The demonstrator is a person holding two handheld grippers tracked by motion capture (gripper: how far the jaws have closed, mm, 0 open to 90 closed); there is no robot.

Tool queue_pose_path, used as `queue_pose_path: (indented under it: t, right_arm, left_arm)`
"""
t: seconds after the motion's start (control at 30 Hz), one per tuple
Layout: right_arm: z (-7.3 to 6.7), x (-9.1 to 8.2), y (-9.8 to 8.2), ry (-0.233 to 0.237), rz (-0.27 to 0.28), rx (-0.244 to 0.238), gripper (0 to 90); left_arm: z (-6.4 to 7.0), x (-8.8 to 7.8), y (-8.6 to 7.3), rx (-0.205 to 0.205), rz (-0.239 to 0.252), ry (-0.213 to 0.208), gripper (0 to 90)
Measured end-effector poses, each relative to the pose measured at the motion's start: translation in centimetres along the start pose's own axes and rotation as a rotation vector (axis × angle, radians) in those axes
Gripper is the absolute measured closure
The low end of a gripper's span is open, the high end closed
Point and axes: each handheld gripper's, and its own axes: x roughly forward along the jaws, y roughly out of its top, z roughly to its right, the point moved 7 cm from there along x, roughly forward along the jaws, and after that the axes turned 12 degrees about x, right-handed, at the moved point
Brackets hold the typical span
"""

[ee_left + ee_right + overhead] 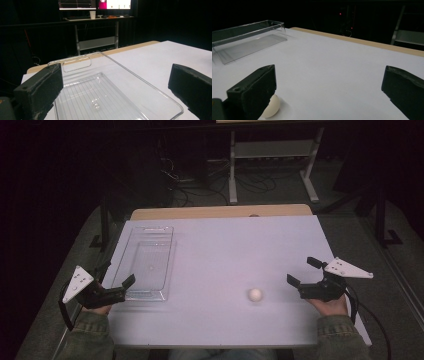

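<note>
Hands at a white table point(220, 320): the left gripper point(119, 274), jaws spread and empty, hovers at the near end of a clear plastic tray point(146, 262); a white ball point(255, 294) lies right of centre; the right gripper point(303, 272), likewise spread, waits just beside it.

A dim lab: monitors point(95, 3) on a metal-framed workbench point(272, 150), floor cables point(200, 185).
</note>
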Motion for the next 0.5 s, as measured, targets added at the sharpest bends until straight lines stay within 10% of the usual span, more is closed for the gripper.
queue_pose_path:
  t: [0.5]
  right_arm:
    - [-0.09,0.01,-0.27,-0.002,-0.005,0.012,0.0]
  left_arm:
    - [0.21,0.08,0.42,0.014,-0.003,-0.009,0.0]
